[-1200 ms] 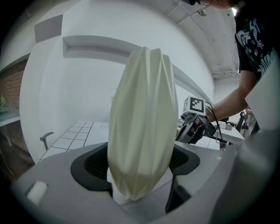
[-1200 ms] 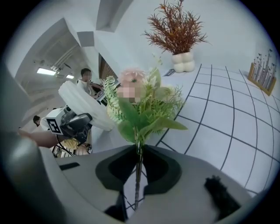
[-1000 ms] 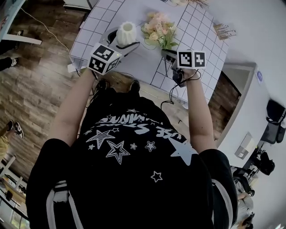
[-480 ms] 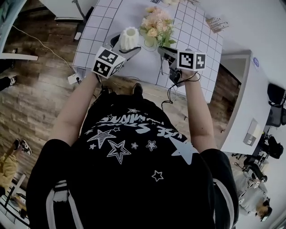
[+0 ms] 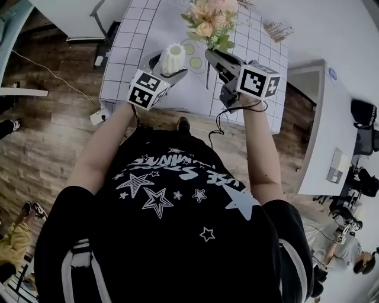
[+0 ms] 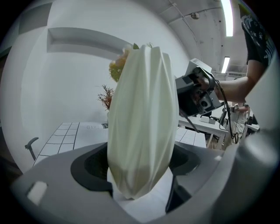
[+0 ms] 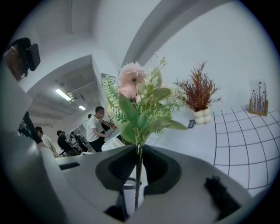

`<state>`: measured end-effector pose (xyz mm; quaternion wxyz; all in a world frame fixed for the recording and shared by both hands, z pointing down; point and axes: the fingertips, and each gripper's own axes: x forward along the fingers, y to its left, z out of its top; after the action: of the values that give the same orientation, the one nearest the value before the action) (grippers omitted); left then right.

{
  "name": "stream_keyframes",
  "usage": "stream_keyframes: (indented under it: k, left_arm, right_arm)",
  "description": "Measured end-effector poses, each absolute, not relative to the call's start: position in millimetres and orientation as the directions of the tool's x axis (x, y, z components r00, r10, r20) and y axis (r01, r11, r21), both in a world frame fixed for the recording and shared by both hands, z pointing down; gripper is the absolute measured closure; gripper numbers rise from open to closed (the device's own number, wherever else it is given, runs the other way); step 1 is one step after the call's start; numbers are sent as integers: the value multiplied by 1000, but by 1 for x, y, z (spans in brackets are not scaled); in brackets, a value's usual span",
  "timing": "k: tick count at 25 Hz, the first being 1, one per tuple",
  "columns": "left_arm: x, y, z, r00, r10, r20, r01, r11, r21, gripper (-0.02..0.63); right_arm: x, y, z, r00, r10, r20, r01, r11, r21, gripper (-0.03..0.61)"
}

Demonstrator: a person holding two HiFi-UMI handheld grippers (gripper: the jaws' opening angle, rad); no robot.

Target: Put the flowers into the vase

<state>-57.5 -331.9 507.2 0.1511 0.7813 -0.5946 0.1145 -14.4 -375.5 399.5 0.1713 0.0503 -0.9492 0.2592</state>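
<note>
A ribbed cream vase (image 5: pixel 173 54) stands near the front edge of the white gridded table (image 5: pixel 260 50). My left gripper (image 5: pixel 167 67) is shut round its lower body. In the left gripper view the vase (image 6: pixel 142 113) fills the middle, leaning slightly, between the jaws of the left gripper (image 6: pixel 140 168). My right gripper (image 5: pixel 215 58) is shut on the thin stem of a bunch of pink and peach flowers (image 5: pixel 210 16), held high to the right of the vase. In the right gripper view the stem (image 7: pixel 138 175) runs between the jaws of the right gripper (image 7: pixel 138 173), with the flowers (image 7: pixel 138 98) above.
A reddish dried plant in a white pot (image 7: pixel 199 94) and a small holder with sticks (image 7: pixel 258 103) stand at the back of the table. Green circles (image 5: pixel 189 50) mark the table beside the vase. People stand in the background (image 7: pixel 94 127). A cable and plug lie on the wooden floor (image 5: pixel 98 115).
My right gripper has lifted the flowers up and away from the table, so the stem's end now hangs free. The left gripper has kept its hold on the vase in the same place.
</note>
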Motion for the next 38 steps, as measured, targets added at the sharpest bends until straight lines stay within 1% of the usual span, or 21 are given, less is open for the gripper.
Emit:
stream_keyframes:
  k: [5,12,14,16,18,21,25,34,38]
  left_arm:
    - [-56,-332,508,293,-881,372,-956,-275,102,225]
    - [-53,-333,508,324,-871,369,-946,-305,109,225]
    - [-53,-334,508,330,-871,363,-944,-312,108,225]
    - [-53,-334,509,333,-868,368,-943,-316,109,225]
    - [-53,-333,509,337,-866,369,-941,-320,110,225]
    - [-53,-333,510,345,-863,368,-938,-328,111,225]
    - [-52,-333,509,351,-864,360,-936,-334,112,225]
    - [-52,-332,509,358,-862,357,-933,-341,112,224]
    - [-52,-332,509,361,-862,357,-932,-343,114,224]
  right_arm:
    - [-36,-364,350,-967,-11,254,-127,887,-444,528]
    - [-73,-344,275,-998,2,70,-26,916,-401,528]
    - [-81,-343,258,-1000,-6,1,-6,916,-401,528]
    - [-86,-343,244,-997,-27,-72,4,915,-404,528]
    - [-90,-346,240,-993,-59,-102,-16,925,-379,528]
    - [-95,-352,250,-993,-88,-79,-56,937,-345,528]
    - [-98,-351,270,-995,-93,-43,-73,937,-341,528]
    - [-90,-333,310,-997,-57,58,-71,958,-276,528]
    - [-86,-328,319,-995,-61,74,-79,961,-264,528]
